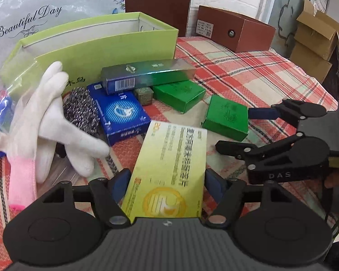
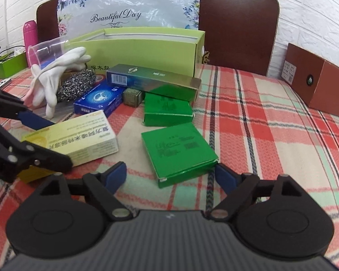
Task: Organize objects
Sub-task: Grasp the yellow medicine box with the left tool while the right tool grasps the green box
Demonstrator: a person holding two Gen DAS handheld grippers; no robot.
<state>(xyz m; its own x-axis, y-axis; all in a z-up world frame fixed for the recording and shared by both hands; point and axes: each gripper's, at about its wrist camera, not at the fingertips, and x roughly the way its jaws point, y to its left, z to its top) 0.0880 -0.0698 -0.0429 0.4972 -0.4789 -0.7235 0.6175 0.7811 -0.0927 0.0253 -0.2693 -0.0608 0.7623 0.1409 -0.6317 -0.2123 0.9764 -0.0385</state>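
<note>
A pale yellow medicine box (image 1: 169, 169) lies on the plaid tablecloth (image 1: 248, 72). My left gripper (image 1: 168, 180) is shut on it, one blue pad against each long side. In the right wrist view the same yellow box (image 2: 79, 140) sits at the left with the left gripper (image 2: 61, 144) around it. A flat green box (image 2: 178, 151) lies just ahead of my right gripper (image 2: 170, 177), which is open; its left pad stands clear of the box. In the left wrist view the right gripper (image 1: 234, 129) is beside that green box (image 1: 226, 117).
Behind stands an open light-green box (image 2: 147, 45). In front of it lie a long blue-green carton (image 2: 151, 79), a second green box (image 2: 167, 110), a blue box (image 2: 97, 99), a small olive cube (image 2: 132, 97), a steel scourer (image 2: 76, 85), white gloves (image 2: 54, 76) and a tipped plastic cup (image 2: 47, 49). A brown box (image 2: 316, 83) sits at the far right.
</note>
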